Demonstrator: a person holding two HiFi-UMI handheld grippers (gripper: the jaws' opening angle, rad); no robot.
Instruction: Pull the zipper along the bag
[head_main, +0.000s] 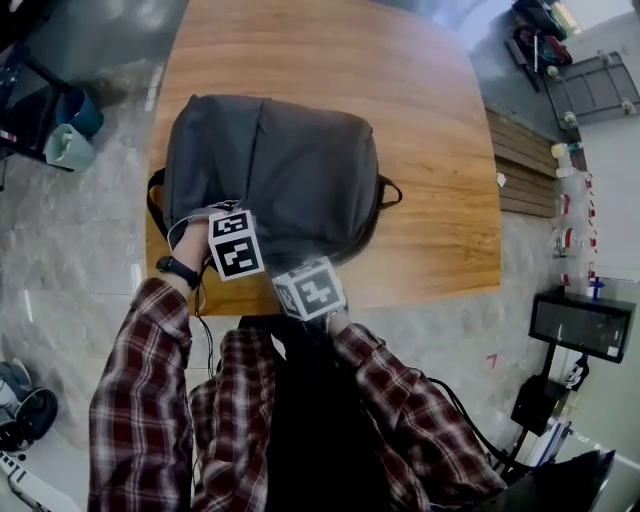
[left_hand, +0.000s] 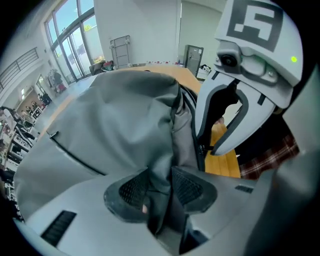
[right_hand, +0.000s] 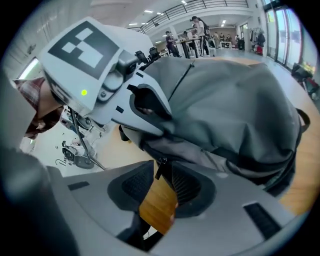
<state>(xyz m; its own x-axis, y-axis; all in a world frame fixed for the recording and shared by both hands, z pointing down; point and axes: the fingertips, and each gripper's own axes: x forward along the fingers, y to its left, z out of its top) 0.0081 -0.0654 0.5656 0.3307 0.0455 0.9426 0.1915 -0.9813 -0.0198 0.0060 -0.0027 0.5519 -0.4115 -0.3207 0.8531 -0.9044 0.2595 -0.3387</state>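
Shirt: plaid flannel, dark red and near-black with thin pale lines, long-sleeved on both the left sleeve and the right sleeve. A black garment lies down the front between them. Black wristband on the left wrist. A thin black cable lies against the left sleeve.

Tools: the left gripper has a pale grey moulded shell, dark slot vents, and two black pads with a fine mesh texture. The right gripper is the same build. Each carries a white marker cube printed with black squares. A small green light glows on the right one's housing.
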